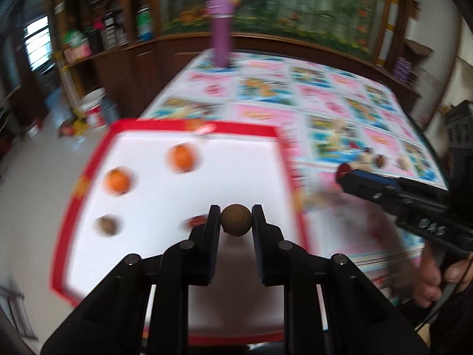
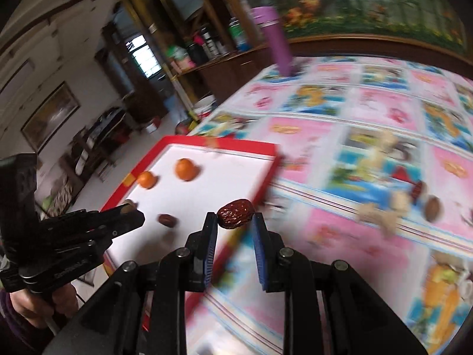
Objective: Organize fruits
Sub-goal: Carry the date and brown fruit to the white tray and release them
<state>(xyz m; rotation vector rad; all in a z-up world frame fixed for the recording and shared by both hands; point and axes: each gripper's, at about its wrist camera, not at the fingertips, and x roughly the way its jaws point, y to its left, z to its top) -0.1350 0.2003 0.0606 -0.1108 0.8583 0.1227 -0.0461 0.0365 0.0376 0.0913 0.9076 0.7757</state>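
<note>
My left gripper (image 1: 236,220) is shut on a round brown longan (image 1: 236,219) and holds it above the white tray with a red rim (image 1: 192,124). On the tray lie two oranges (image 1: 181,158) (image 1: 117,181), a brown longan (image 1: 105,226) and a red date (image 1: 196,221). My right gripper (image 2: 235,218) is shut on a wrinkled red date (image 2: 235,213) over the tray's right rim (image 2: 267,174). The left gripper also shows in the right wrist view (image 2: 130,211). More fruits lie on the cloth at the right: a date (image 2: 416,190) and a brown nut (image 2: 433,207).
The table has a pink and blue cartoon cloth (image 2: 354,124). A purple bottle (image 1: 221,34) stands at its far edge. Pale lumpy pieces (image 2: 381,216) lie on the cloth by the loose fruits. Wooden shelves with bottles (image 1: 112,35) and a white bucket (image 1: 96,108) stand left of the table.
</note>
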